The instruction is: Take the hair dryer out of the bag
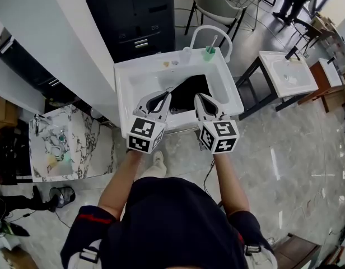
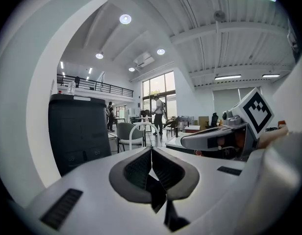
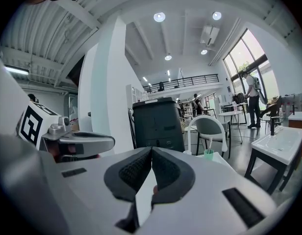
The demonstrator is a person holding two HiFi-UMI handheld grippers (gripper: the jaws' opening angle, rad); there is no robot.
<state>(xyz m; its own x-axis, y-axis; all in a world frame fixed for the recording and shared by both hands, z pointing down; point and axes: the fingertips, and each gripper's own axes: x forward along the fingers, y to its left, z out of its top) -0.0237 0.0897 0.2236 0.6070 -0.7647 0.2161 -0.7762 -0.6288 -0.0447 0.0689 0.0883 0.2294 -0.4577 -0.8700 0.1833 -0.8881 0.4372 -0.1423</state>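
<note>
Bag (image 1: pixel 190 91) lies in basin (image 1: pixel 133 80), long axis unclear; left gripper (image 1: pixel 162 100) and right gripper (image 1: pixel 201 100) jaws closed, empty.

The left claw (image 1: pixel 163 98) and right claw (image 1: pixel 199 98) are white with black ribbed pads, each bearing a cube of black-and-white square markers. The bag (image 1: pixel 190 91) is black against the white basin (image 1: pixel 127 83), and the cup (image 1: pixel 209 51) is green. The slab (image 1: pixel 71 144) is white with dark marble veining, and the cabinet (image 1: pixel 140 15) is near-black.
</note>
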